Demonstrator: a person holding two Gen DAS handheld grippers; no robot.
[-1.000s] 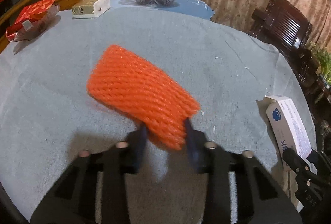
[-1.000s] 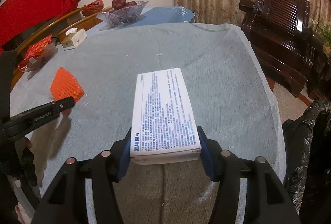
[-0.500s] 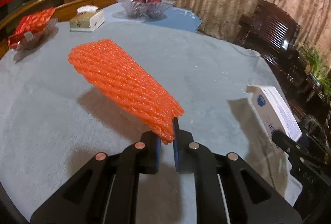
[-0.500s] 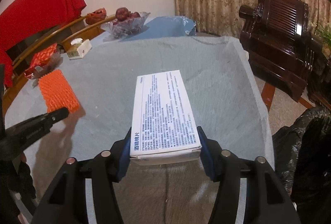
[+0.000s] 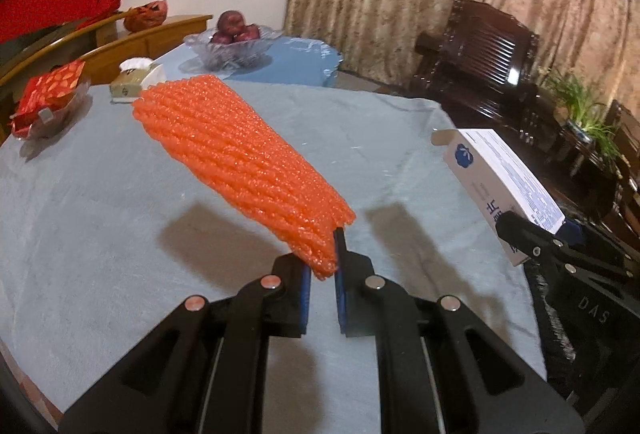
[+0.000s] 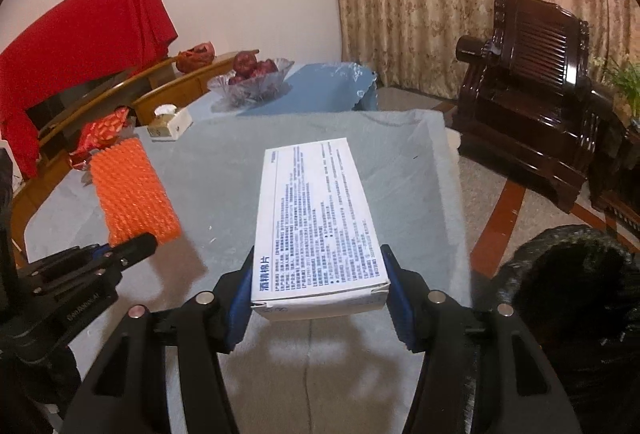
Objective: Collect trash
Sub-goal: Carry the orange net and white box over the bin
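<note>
An orange foam net sleeve [image 5: 244, 161] hangs in the air above the grey tablecloth [image 5: 100, 218], and my left gripper [image 5: 322, 274] is shut on its near end. The same orange sleeve [image 6: 132, 193] and the left gripper [image 6: 120, 254] show at the left of the right wrist view. A white printed box [image 6: 316, 226] is held lengthwise off the table, with my right gripper [image 6: 320, 294] shut on its near end. That white box [image 5: 500, 177] and the right gripper [image 5: 560, 258] also appear at the right of the left wrist view.
A black trash bag [image 6: 580, 294] sits on the floor at the right of the table. At the far side stand a glass fruit bowl [image 6: 252, 81], a tissue box [image 6: 168, 121] and a red wrapper in a dish [image 6: 100, 137]. A dark wooden armchair [image 6: 532, 81] stands beyond.
Both grippers have risen off the table with their loads. The left gripper's jaws closed tighter on the orange sleeve, which swung up and now hangs clear of the cloth. The box stays gripped.
</note>
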